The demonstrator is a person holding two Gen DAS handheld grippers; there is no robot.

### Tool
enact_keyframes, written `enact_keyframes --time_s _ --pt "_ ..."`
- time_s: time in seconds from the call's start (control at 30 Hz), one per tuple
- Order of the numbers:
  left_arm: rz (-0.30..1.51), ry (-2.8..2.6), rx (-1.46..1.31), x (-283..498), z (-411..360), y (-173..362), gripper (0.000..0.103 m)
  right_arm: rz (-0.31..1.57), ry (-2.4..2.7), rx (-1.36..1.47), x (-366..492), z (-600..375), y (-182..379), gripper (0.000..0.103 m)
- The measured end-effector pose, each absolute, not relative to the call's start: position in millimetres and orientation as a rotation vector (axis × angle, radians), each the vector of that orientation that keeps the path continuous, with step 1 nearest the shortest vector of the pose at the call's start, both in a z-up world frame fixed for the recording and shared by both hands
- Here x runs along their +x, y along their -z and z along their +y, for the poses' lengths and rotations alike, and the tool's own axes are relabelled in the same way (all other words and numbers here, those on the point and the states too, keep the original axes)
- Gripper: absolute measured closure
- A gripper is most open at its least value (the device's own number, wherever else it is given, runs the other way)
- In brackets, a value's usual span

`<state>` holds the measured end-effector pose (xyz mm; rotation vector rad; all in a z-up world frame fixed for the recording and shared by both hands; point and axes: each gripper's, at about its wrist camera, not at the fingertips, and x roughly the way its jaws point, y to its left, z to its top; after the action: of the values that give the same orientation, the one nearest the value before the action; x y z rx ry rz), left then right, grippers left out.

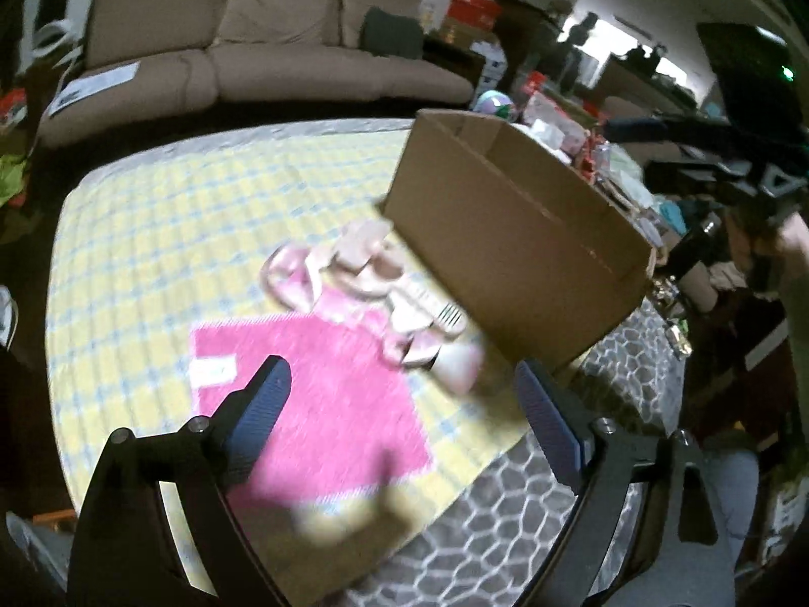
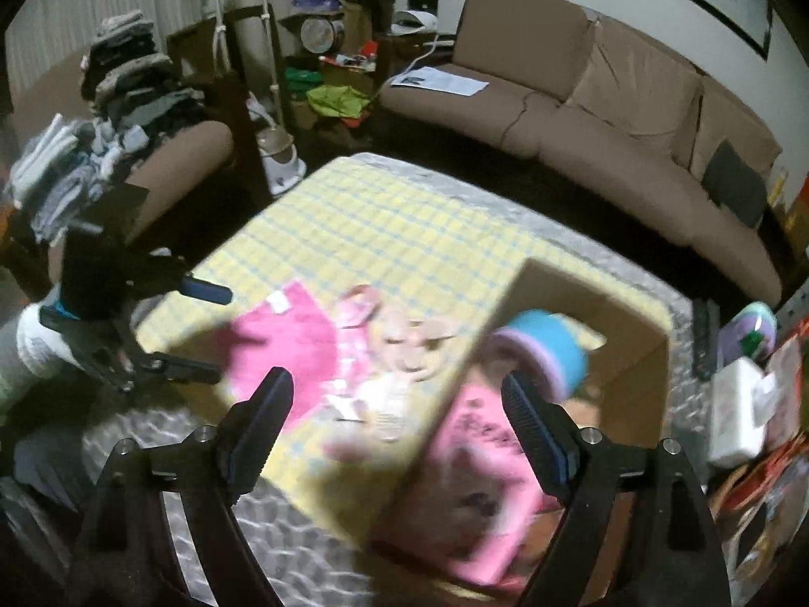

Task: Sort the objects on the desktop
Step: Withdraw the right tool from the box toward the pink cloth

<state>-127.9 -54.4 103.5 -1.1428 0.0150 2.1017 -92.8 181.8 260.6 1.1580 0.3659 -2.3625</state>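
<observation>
**Both grippers empty above the sorting table**

The left gripper has its jaws spread wide, with nothing between them, above a flat pink cloth on the yellow checked tablecloth. The right gripper is likewise spread and empty, over the near edge of the open brown cardboard box. Inside the box lie a blue-and-purple cylindrical container and a pink printed booklet. A blurred cluster of pale pink small items lies left of the box.

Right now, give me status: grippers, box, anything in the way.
Left gripper open, empty. Right gripper open, empty. Cardboard box holds blue-and-purple roll, pink booklet. Pink cloth and pink clutter still on table; nothing blocking.
</observation>
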Motion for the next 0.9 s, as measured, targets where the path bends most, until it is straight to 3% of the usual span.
enact_keyframes --time_s 0.3,0.9 --pt "0.008 -2.129 -1.215 -110.8 -90.7 -72.2 0.014 0.132 2.311 1.147 -59.6 126.0 -213.2 0.016" --pt "0.053 -2.25 -1.4 -158.1 -123.8 -13.9 0.014 -0.096 2.288 1.399 -80.0 94.2 -75.8 0.017"
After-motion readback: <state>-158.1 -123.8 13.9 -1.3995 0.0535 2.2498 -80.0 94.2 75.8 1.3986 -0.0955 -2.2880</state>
